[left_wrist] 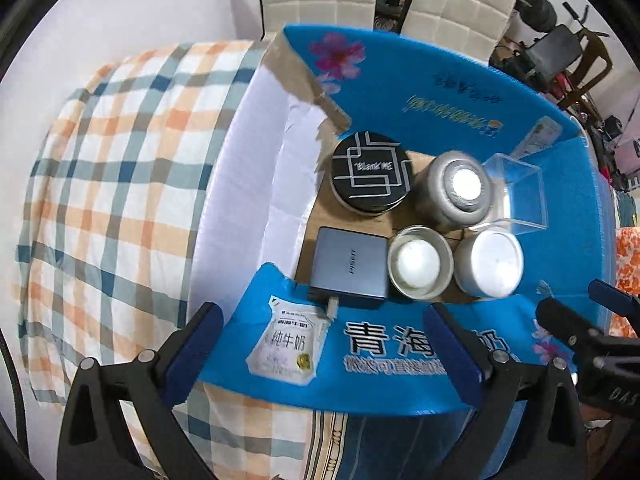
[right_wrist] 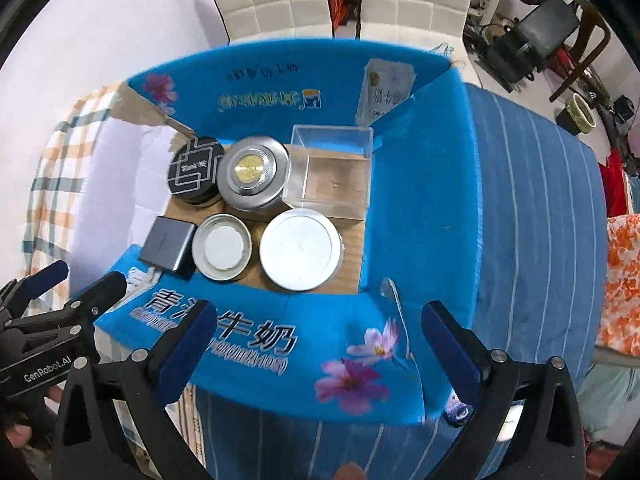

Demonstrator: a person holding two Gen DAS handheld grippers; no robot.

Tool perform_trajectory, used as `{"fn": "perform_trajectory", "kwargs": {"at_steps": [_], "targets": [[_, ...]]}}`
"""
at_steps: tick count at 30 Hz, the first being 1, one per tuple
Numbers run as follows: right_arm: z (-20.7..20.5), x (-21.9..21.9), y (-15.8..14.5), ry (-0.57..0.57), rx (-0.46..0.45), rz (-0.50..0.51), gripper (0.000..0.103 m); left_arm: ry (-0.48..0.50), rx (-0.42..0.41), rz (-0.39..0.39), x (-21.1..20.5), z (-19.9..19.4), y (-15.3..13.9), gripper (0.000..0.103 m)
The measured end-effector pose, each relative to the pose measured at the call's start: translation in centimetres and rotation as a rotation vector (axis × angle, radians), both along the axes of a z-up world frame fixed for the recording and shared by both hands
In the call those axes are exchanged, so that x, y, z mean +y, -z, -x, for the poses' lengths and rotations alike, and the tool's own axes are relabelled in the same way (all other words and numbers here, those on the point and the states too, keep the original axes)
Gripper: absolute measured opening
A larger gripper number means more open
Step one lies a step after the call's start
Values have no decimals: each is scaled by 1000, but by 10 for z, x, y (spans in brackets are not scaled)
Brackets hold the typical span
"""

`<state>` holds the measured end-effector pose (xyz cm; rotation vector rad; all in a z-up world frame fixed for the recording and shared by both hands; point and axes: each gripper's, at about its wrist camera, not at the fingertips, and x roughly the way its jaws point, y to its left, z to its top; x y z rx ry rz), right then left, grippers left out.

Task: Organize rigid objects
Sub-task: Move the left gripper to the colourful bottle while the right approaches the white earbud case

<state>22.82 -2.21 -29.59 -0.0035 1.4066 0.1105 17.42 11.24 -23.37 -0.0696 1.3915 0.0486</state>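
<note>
blue milk carton [right_wrist: 420, 184] packed tight: tins, clear acrylic box [right_wrist: 332, 168]. left gripper [left_wrist: 324, 344], right gripper [right_wrist: 316, 340] wide, empty. risk: descending finger clips carton flap, jostles tins.

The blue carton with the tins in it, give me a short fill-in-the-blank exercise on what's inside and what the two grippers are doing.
1. The black round tin with silver lines sits in the carton's far ____ corner.
2. The clear plastic box holds ____.
3. Both the left gripper and the right gripper have their jaws ____.
4. The grey square box lies directly ____ of the small open-topped tin.

Missing words: left; nothing; open; left
</note>
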Motion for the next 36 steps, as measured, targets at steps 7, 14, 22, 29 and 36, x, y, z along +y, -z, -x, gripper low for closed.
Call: {"fn": "perform_trajectory", "kwargs": {"at_steps": [7, 14, 22, 29, 36], "targets": [[27, 2, -48, -11, -96, -8, 103, 34, -108, -54, -19, 15, -51, 103], [56, -7, -102, -4, -177, -37, 103, 48, -198, -57, -33, 35, -102, 103], [80, -21, -140, 2, -223, -79, 103, 62, -279, -66, -45, 57, -146, 103], [92, -54, -148, 56, -234, -119, 103, 91, -301, -68, -62, 75, -162, 103], [107, -126, -134, 178, -210, -101, 103, 139, -300, -56, -99, 78, -161, 103]]}}
